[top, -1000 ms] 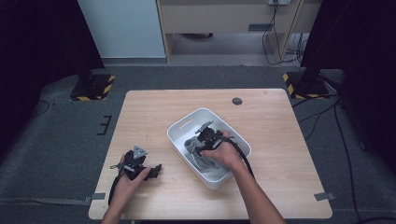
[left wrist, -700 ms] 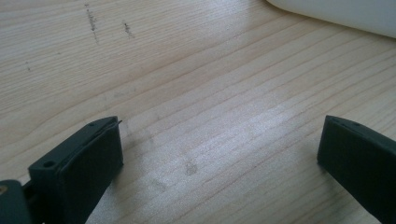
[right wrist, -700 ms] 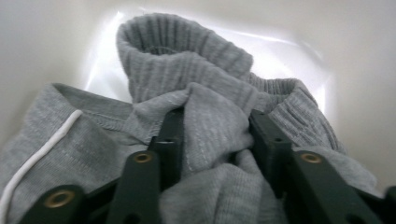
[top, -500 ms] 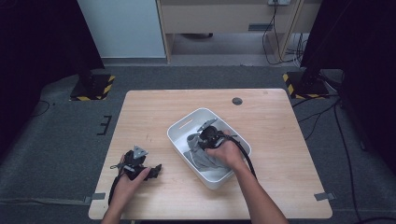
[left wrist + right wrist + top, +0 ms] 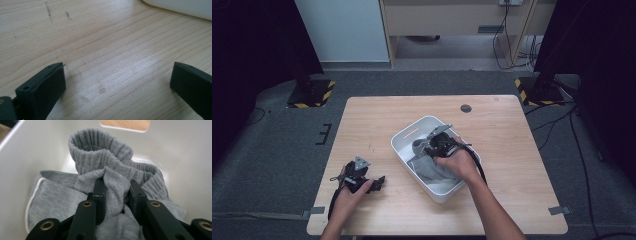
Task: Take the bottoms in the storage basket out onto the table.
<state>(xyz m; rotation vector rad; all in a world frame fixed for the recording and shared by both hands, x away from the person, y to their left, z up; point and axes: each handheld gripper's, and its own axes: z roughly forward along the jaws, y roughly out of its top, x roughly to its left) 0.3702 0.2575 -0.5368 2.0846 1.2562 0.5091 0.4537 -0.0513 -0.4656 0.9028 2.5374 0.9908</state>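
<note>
One fold of the grey garment (image 5: 110, 182) is now pinched as the right gripper (image 5: 116, 195) has just been closing inside the white bin (image 5: 30, 150) — ready to lift out — while the left gripper (image 5: 117, 82) rests wide open on the table (image 5: 105, 37).

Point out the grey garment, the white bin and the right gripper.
Garment (image 5: 57, 202), right gripper view, flat body panel.
Bin (image 5: 404, 137), high view, far-left rim.
Right gripper (image 5: 115, 192), right gripper view, between its fingertips, pinching the garment.

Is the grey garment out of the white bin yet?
Not yet. The grey garment sits bunched inside the white bin; the right gripper, whose jaws have just been closing, pinches a fold of it.
</note>
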